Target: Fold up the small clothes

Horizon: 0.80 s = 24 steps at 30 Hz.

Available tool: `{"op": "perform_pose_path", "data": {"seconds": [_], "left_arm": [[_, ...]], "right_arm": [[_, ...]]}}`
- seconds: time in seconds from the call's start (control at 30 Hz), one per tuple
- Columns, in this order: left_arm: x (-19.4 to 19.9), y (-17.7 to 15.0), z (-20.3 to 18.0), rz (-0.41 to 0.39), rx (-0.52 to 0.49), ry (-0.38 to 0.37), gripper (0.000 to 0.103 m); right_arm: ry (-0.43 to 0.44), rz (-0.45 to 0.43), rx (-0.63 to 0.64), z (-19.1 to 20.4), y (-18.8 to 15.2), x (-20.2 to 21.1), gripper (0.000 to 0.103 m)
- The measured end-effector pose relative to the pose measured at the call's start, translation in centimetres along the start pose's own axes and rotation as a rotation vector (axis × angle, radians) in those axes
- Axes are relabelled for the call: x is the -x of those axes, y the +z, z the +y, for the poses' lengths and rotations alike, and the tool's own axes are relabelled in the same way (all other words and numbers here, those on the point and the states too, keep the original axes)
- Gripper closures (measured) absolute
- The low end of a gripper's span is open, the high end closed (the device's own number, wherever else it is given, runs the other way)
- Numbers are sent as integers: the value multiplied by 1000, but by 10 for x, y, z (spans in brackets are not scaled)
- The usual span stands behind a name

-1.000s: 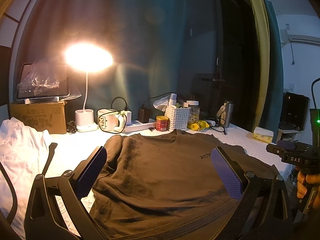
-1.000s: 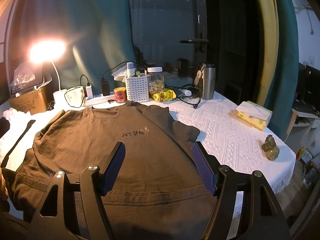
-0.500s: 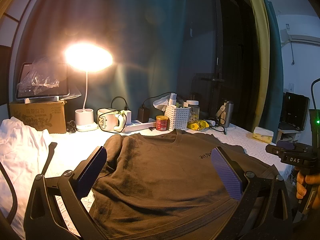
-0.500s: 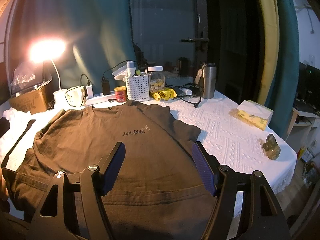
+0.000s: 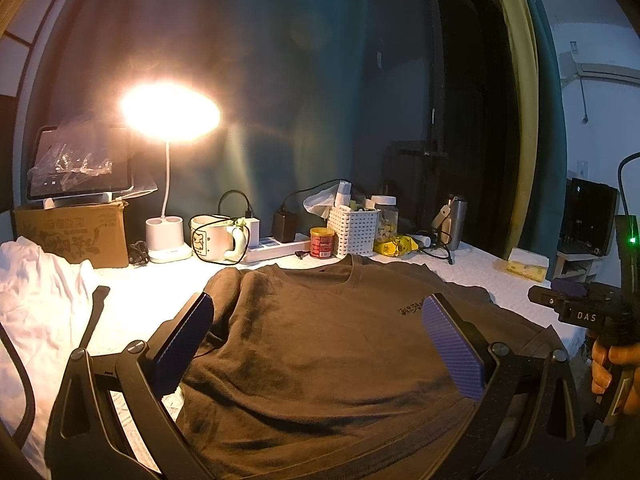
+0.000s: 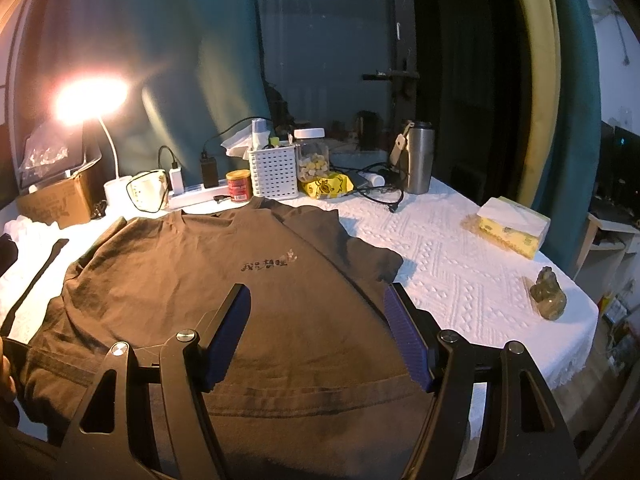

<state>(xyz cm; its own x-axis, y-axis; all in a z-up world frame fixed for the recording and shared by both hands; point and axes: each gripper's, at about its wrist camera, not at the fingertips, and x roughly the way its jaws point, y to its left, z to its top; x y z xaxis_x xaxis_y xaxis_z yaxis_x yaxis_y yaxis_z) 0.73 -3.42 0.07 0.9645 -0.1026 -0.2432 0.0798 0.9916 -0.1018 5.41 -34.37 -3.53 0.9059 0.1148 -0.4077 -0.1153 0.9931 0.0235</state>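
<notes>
Brown t-shirt [image 6: 224,280] lies spread flat on the white tablecloth [image 6: 460,264], collar toward the clutter; left gripper [image 5: 316,344] and right gripper [image 6: 316,332] both hang wide open over its hem, gripping nothing; lamp [image 5: 168,168], mug [image 5: 210,238], white basket [image 6: 274,174], steel tumbler [image 6: 418,158] line the far edge; tissue pack [image 6: 508,226] off right.

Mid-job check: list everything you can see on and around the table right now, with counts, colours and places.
Brown T-shirt: 1, spread flat, table front.
White garment: 1, left edge.
White textured tablecloth: 1, covers the table.
Lit white desk lamp: 1, rear left.
Cardboard box: 1, brown, rear left.
White mug: 1, beside lamp.
Red tin: 1, rear centre.
White lattice basket: 1, rear centre.
Steel flask: 1, rear right.
Yellow tissue pack: 1, right.
Left gripper: open, over shirt.
Right gripper: open, over hem.
</notes>
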Motion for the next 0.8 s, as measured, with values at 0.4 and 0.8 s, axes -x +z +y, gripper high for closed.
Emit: {"op": "perform_pose_path", "data": {"seconds": [0.4, 0.8], "left_arm": [[-34, 5, -6, 48, -5, -7, 0], [-62, 12, -10, 109, -1, 1, 0]], "right_arm": [[-28, 49, -23, -30, 8, -36, 30], [-21, 87, -35, -45, 17, -69, 30]]}}
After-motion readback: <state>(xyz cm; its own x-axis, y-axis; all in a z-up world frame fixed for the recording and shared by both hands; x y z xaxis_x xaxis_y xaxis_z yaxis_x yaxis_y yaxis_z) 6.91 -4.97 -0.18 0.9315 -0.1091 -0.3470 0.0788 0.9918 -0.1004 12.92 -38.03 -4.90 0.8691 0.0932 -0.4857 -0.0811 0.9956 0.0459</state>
